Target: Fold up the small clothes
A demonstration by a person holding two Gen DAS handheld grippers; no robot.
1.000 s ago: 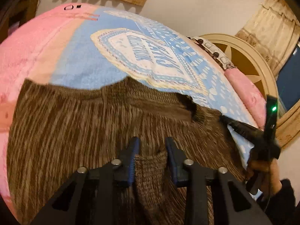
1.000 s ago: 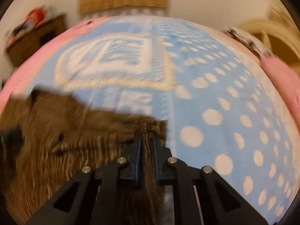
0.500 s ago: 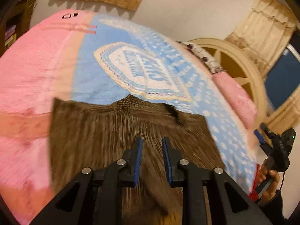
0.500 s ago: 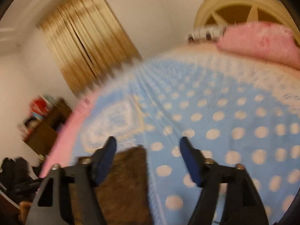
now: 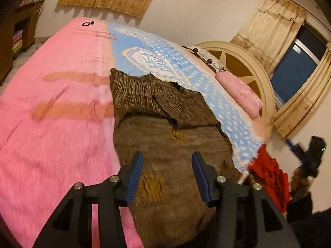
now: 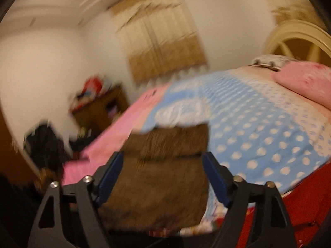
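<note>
On my left, the pink blanket (image 5: 51, 124) covers the near half of the bed; the brown sweater (image 5: 165, 128) lies in the middle, across the seam where pink meets the blue dotted blanket (image 5: 217, 95). It is already doubled once, I judge: a plain flap with yellow patches lies over the ribbed part, with a dark fold line between them.

My left tongs (image 5: 167, 173) hang above the near flap, jaws spread wide, gripping nothing. My right tongs (image 6: 163, 180) are also wide open and empty, off the bed's near right edge by a red cloth (image 5: 269, 175); that view is blurred.

So one fold looks laid and both tongs are free. Next I would bring each down on a near corner of the flap, pinch both layers together, and carry them toward the far hem, keeping the edges level so the knit doesn't bunch.
</note>
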